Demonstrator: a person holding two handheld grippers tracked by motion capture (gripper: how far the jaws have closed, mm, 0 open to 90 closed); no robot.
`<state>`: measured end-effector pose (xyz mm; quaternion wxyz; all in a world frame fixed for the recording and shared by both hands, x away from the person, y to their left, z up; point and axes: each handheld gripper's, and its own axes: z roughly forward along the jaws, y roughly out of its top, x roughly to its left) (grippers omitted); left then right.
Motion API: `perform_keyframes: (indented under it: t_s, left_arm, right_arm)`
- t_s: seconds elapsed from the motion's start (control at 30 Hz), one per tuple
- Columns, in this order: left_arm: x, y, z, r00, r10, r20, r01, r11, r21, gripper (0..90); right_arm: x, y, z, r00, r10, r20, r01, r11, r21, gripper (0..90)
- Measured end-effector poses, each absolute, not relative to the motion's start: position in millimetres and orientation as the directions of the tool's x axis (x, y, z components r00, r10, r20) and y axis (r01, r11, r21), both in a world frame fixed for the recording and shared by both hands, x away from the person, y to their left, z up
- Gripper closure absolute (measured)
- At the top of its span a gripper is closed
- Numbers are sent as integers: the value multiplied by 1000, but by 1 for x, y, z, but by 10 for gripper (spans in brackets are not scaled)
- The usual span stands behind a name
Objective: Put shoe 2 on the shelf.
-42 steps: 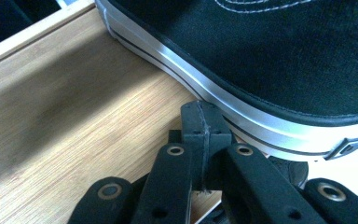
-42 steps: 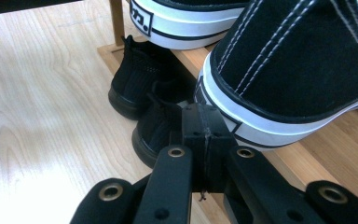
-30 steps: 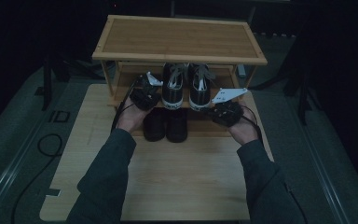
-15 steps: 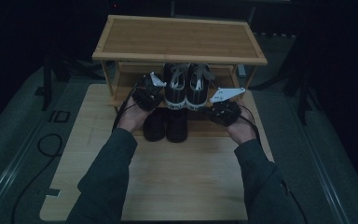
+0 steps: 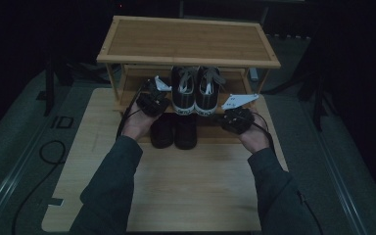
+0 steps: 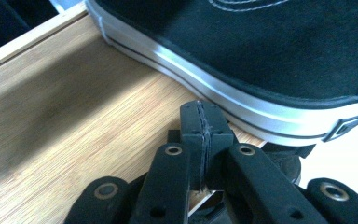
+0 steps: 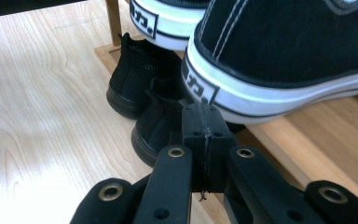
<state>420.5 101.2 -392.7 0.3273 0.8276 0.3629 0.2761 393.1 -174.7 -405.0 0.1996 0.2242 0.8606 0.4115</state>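
Observation:
A pair of black canvas sneakers [image 5: 196,90] with white soles stands on the lower shelf of a wooden shoe rack [image 5: 186,41]. My left gripper [image 5: 159,100] is shut and empty beside the left sneaker. In the left gripper view its tips [image 6: 200,123] sit just off that sneaker's white sole [image 6: 242,98], above the shelf board [image 6: 74,116]. My right gripper [image 5: 225,117] is also shut and empty. It sits by the heel of the right sneaker [image 7: 284,46], with its tips [image 7: 203,121] close under the sole.
A pair of low black shoes [image 5: 174,129] stands on the light wooden board [image 5: 186,181] in front of the rack, below the sneakers and between my hands. The same black shoes [image 7: 144,79] are in the right gripper view. Cables lie on the dark floor at the left [image 5: 49,152].

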Motion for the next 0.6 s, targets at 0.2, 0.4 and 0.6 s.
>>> perform_keyframes:
  t_s: [0.2,0.4,0.6]
  left_arm:
    - [420,106,-393,577,789,210,424,-509,749,886]
    - [418,110,-390,576,791,206,419,-502,756,883]
    - [417,114,-387,573,795,201,411,-490,768,879]
  right_arm:
    - [392,-177,-411,-823,550,-145,233,558,796,900]
    - [391,-180,-418,-824,550,-137,245,564,789,900]
    - [390,-182,-423,-824,551,-130,258,570,780,900]
